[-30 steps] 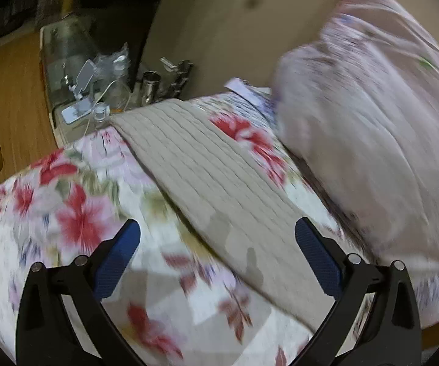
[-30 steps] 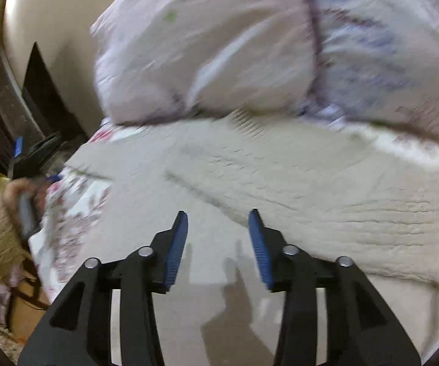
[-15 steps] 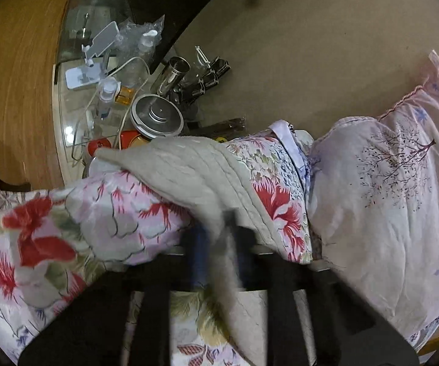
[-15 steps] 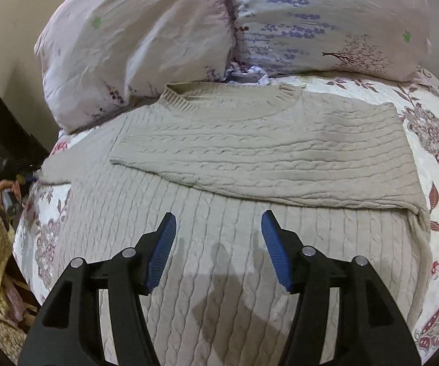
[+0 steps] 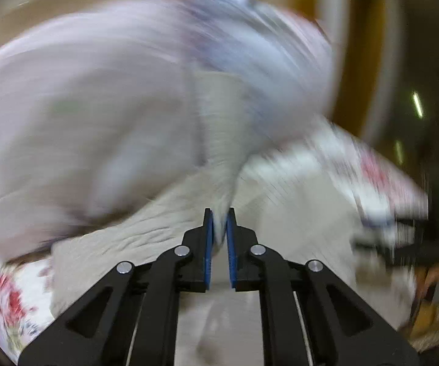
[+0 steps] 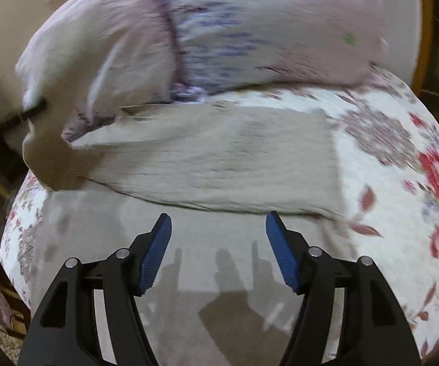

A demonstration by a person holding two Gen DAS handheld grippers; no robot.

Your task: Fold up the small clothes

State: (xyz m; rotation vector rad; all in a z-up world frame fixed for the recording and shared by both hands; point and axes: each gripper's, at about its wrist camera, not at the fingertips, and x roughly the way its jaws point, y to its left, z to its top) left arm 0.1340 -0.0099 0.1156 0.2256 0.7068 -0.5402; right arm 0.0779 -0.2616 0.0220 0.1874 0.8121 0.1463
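Lying on a flowery bed sheet [image 6: 402, 164] is the beige sweater [image 6: 213, 158], with two pillows [image 6: 250, 30] behind. The left gripper [image 5: 218, 222] pinches its sleeve; the right gripper [image 6: 216, 228] hangs wide apart above it.

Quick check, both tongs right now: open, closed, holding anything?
Left tongs: closed on a pinch of the beige sweater.
Right tongs: open, empty, above the sweater's lower body.

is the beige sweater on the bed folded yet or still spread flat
Partly folded. One sleeve of the beige sweater lies across the body. The left gripper pinches lifted knit; the right gripper hangs open above it.
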